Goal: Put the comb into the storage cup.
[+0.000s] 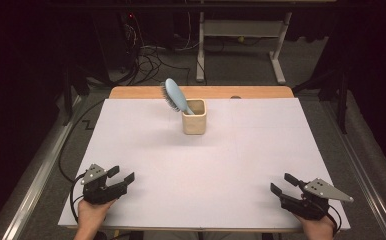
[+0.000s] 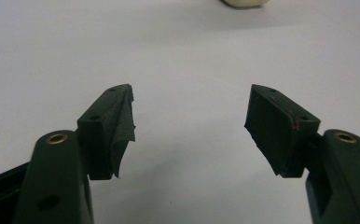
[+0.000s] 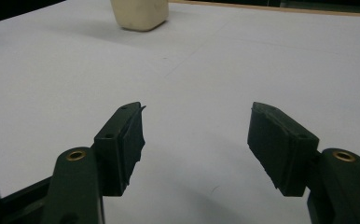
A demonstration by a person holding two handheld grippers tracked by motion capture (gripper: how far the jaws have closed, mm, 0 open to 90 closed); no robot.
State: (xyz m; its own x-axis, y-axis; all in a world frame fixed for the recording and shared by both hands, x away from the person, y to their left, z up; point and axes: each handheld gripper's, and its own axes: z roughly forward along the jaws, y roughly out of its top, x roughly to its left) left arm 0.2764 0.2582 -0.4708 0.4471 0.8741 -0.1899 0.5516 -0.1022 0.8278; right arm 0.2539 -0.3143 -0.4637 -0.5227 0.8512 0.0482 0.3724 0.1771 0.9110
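A: Both hands parked at the near edge of the table (image 1: 146, 210), and nothing is in play yet. The left gripper (image 1: 122, 176) sits at about seven o'clock on the white sheet, jaws apart with only bare surface between them.

B: Same story at five o'clock. The right gripper (image 1: 283, 183) is released too, its jaws spread wide and gripping nothing.

A: So where's the target? One hairbrush (image 1: 176, 96), pale blue, standing handle-down in the one beige cup (image 1: 195, 117), up toward twelve o'clock and a touch left of centre.

B: Well apart from both grippers. In the left gripper view the cup (image 2: 245, 3) peeks in at the top edge, roughly one o'clock from the jaws. In the right gripper view the cup (image 3: 140, 13) sits at about eleven.

A: And the brush's long axis?

B: Tilted. The handle drops into the cup, and the bristled head leans up and away toward ten or eleven o'clock, bristles facing left.

A: That lean favours the left hand, judging from here. The head tips to its side, and the cup looks slightly nearer to it as well.

B: Count it up: one brush, one cup, two grippers, both empty.
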